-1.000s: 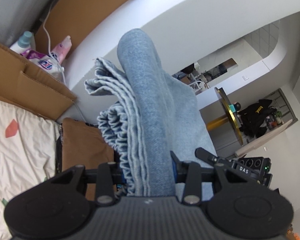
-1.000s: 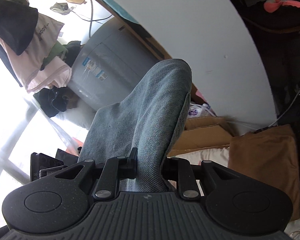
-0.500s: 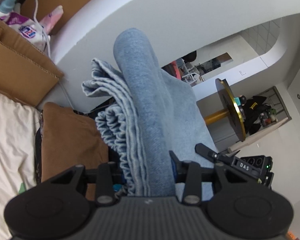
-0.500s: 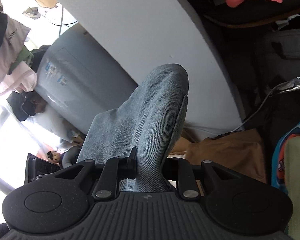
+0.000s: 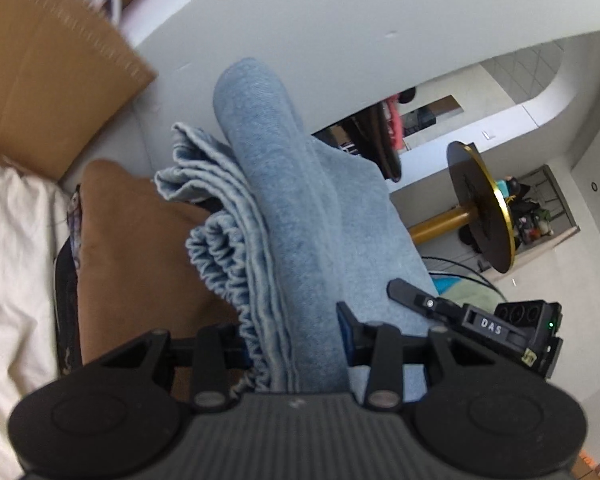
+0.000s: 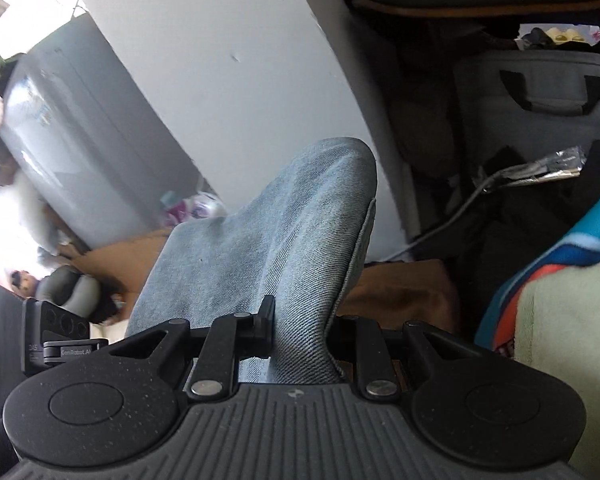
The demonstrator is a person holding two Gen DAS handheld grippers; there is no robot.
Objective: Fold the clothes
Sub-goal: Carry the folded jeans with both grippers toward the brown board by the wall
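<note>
A light blue denim garment (image 5: 284, 216) with an elastic gathered waistband hangs bunched between the jaws of my left gripper (image 5: 296, 344), which is shut on it. The same garment (image 6: 284, 256) also fills my right gripper (image 6: 304, 332), shut on a folded edge of it. Both grippers hold it up in the air, with the cloth drooping forward over the fingertips and hiding them. The right gripper's body (image 5: 500, 324) shows at the right of the left wrist view, close beside the cloth.
A brown garment (image 5: 140, 264) and a cream printed sheet (image 5: 12, 264) lie below at left, by a cardboard box (image 5: 48, 76). A white wall (image 6: 236, 80), a grey bag (image 6: 540, 92), and a teal, orange and pale green cloth pile (image 6: 560, 300) are ahead at right.
Both grippers have swung with the denim still held; the views tilt down and toward the right, so the brown garment, the bag and the cloth pile come more into view.
</note>
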